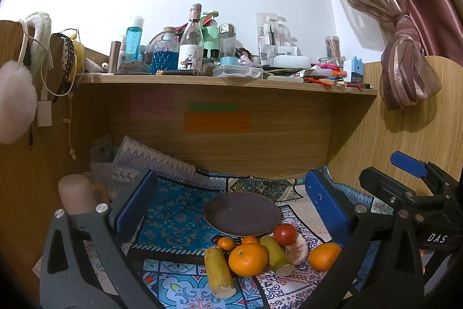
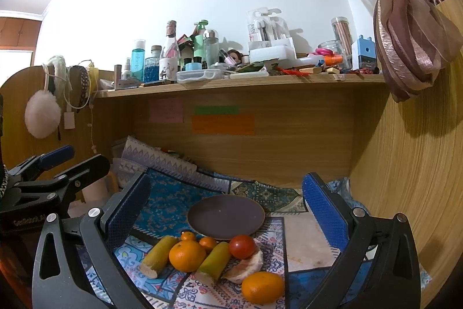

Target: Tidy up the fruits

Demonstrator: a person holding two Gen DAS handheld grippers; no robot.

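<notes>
Both our left gripper (image 1: 231,210) and right gripper (image 2: 228,210) gape empty above fruit clustered before the dark plate (image 2: 225,217) on the desk.

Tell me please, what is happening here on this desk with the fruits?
A person holds two grippers above a patterned cloth, and both are open and hold nothing. The left gripper and the right gripper both face a dark plate, which has nothing on it. The fruits lie in front of the plate: oranges such as the big orange, a tomato and two sugarcane pieces. Sorting has not started.
</notes>
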